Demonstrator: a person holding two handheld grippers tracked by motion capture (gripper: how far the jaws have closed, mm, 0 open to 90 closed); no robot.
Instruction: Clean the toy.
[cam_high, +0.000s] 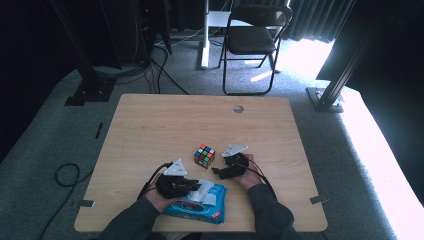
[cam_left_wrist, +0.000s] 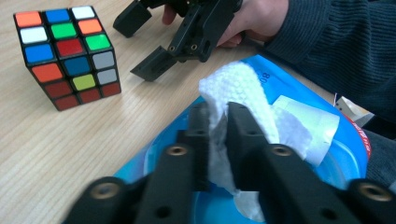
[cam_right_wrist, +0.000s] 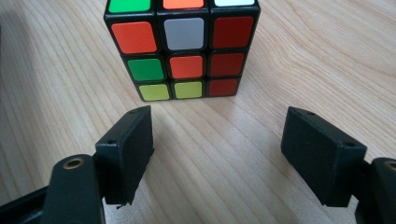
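A blue pack of wet wipes (cam_high: 215, 211) lies near the table's front edge, with a white wipe (cam_left_wrist: 238, 84) sticking up out of its opening. My left gripper (cam_left_wrist: 218, 121) is shut on that wipe, both jaws pressing its lower part above the pack (cam_left_wrist: 345, 149). In the high view the left gripper (cam_high: 192, 186) sits over the pack's left end. A scrambled puzzle cube (cam_high: 204, 155) stands on the table just behind. My right gripper (cam_right_wrist: 217, 149) is open and low over the wood, its jaws pointing at the cube (cam_right_wrist: 184, 46) a short way ahead, nothing between them.
The wooden table (cam_high: 150, 125) has a round cable hole (cam_high: 238, 108) at its far edge. A black folding chair (cam_high: 252, 40) stands on the carpet beyond it. Cables trail from both grippers toward the person's sleeves.
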